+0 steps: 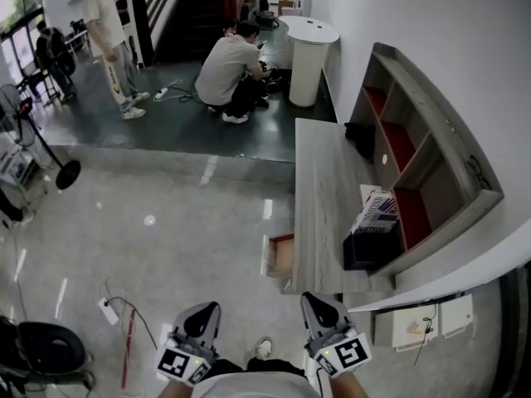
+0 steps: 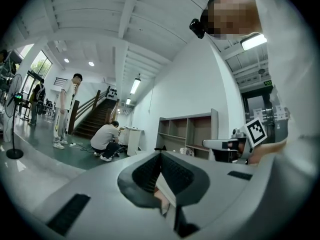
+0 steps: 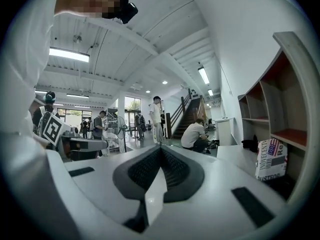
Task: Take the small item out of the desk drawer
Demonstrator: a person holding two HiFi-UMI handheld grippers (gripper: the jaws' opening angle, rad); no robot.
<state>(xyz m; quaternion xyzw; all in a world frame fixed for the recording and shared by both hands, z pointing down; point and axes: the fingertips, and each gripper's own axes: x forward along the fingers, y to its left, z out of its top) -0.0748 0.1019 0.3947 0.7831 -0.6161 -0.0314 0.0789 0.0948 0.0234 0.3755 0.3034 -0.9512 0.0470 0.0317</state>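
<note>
Crouching person (image 1: 228, 71) beside white pedestal (image 1: 309, 60)

Long grey desk (image 1: 319, 197) w/ its drawer (image 1: 280, 257) open at the near end carries a cubby shelf unit (image 1: 431, 139), a printed box (image 1: 378, 211), a black box (image 1: 366, 252) & a dark lump (image 1: 359, 137), poss. a bag, at the far end.

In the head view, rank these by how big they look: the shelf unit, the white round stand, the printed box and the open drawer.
1. shelf unit
2. white round stand, though it is farthest away
3. printed box and open drawer: too alike to rank
</note>
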